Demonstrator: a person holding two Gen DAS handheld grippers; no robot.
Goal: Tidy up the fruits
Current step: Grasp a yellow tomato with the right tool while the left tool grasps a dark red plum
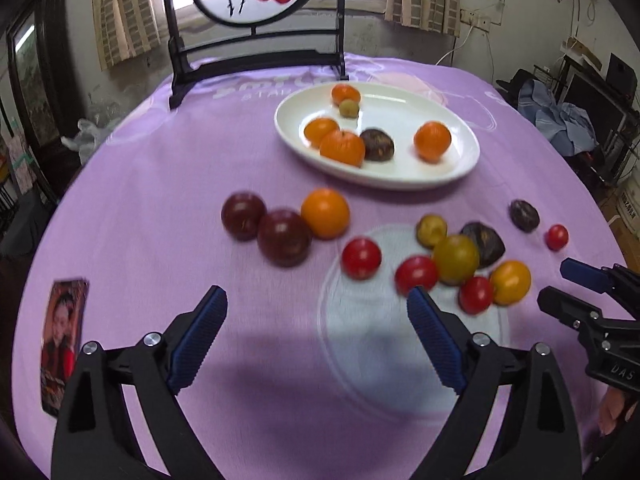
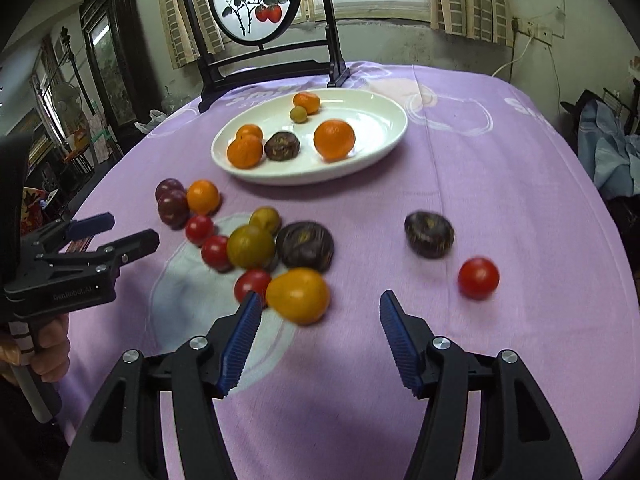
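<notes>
Left wrist view shows my left gripper (image 1: 316, 300) spread wide with nothing between its blue ribbed pads, above the purple tablecloth (image 1: 160, 184). Just past its right finger lies a red cherry tomato (image 1: 416, 275), and beside it a group of loose fruits: an olive-green round fruit (image 1: 455, 259), a yellow-orange small fruit (image 1: 511, 282) and a dark brown wrinkled fruit (image 1: 484, 244). Farther to the left two dark red plums (image 1: 264, 228) touch each other, and an orange round fruit (image 1: 325, 213) touches one of them. My right gripper (image 2: 318, 304) is also spread apart and holds nothing; the yellow-orange small fruit lies just before its left finger. To its right, well apart from the group, a second dark wrinkled fruit (image 2: 429, 234) and a single red tomato (image 2: 478, 278) lie on the cloth. Beyond all this the white oval plate (image 2: 380, 136) carries four oranges, one dark fruit and one small green fruit. Behind the plate stands a black wooden frame with a round painted panel (image 2: 256, 0).
</notes>
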